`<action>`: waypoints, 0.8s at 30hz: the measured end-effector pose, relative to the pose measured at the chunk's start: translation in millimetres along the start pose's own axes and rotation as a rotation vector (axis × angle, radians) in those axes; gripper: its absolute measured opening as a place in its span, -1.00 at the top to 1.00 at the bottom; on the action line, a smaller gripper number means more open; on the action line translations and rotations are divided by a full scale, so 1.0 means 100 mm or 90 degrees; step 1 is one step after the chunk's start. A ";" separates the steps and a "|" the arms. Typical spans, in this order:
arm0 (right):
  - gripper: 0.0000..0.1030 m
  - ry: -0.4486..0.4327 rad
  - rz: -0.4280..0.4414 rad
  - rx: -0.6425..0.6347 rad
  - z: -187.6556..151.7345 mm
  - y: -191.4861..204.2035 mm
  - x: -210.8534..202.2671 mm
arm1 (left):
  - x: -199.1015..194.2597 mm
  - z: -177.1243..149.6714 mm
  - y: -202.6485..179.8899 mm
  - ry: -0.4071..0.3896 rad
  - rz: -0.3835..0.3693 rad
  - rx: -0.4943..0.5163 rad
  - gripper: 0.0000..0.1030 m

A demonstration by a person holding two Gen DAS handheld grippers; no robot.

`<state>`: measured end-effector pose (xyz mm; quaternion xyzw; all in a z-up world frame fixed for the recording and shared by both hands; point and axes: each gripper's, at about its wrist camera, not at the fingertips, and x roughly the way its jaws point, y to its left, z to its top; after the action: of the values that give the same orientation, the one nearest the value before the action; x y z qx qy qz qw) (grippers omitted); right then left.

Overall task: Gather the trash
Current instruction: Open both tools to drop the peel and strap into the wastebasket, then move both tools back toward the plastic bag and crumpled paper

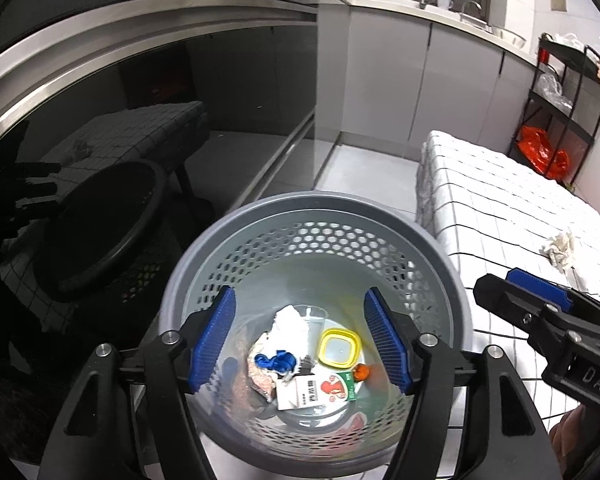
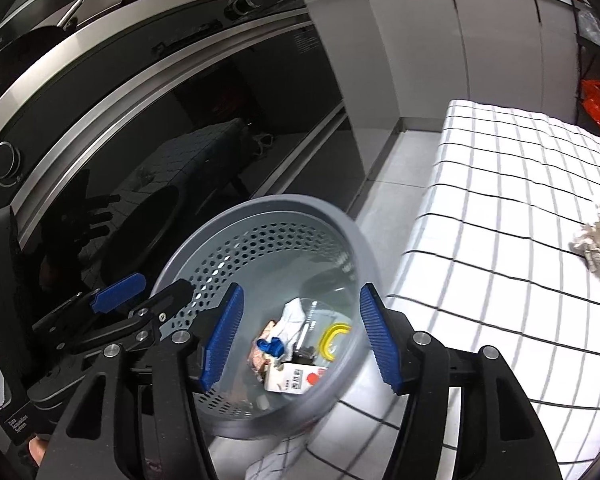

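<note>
Both grippers point steeply down over the grey waste basket point(image 1: 316, 216), which stands on the pale floor between a dark glossy oven front at 9 o'clock and a low surface covered with a white checked cloth point(image 1: 500, 200) at 3 o'clock.

The left gripper point(image 1: 304, 340) hangs above the mouth of the basket with its jaws spread apart and nothing between them; its blue pads point(image 1: 214, 340) are ribbed, on black plastic fingers. The right gripper point(image 2: 300, 336) is in the same pose, jaws apart and released, just beside the left one.

The basket is round, of smooth plastic, with a wall full of small holes. At its bottom lies the trash: a crumpled white tissue point(image 1: 288, 320), a clear plastic cup point(image 1: 314, 314), a square yellow lid point(image 1: 338, 348), a blue cap point(image 1: 276, 362) and a small white carton point(image 1: 300, 394) with red print.

On the cloth, at 3 o'clock, one crumpled paper ball point(image 2: 598, 246) lies well apart from the basket.
</note>
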<state>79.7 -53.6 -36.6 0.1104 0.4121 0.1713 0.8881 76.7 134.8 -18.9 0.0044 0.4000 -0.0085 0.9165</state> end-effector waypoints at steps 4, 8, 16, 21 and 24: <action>-0.17 -0.011 -0.022 0.010 0.01 -0.17 -0.12 | -0.03 -0.01 -0.18 -0.010 -0.013 0.020 -0.42; -0.21 -0.027 -0.053 0.023 0.01 -0.39 -0.29 | -0.05 0.00 -0.38 -0.013 -0.034 0.035 -0.45; -0.26 -0.055 -0.123 0.041 -0.04 -0.90 -0.63 | -0.06 0.02 -0.77 -0.015 -0.082 0.046 -0.51; -0.33 -0.075 -0.172 0.056 -0.07 -1.25 -0.86 | -0.06 0.03 -1.04 -0.022 -0.104 0.052 -0.60; -0.33 -0.082 -0.197 0.064 -0.09 -1.44 -0.98 | -0.03 0.02 -1.20 -0.016 -0.112 0.059 -0.60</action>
<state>44.8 -223.6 -23.0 0.1007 0.3742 0.0043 0.9219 73.5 14.5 -15.6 0.0115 0.3862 -0.1079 0.9160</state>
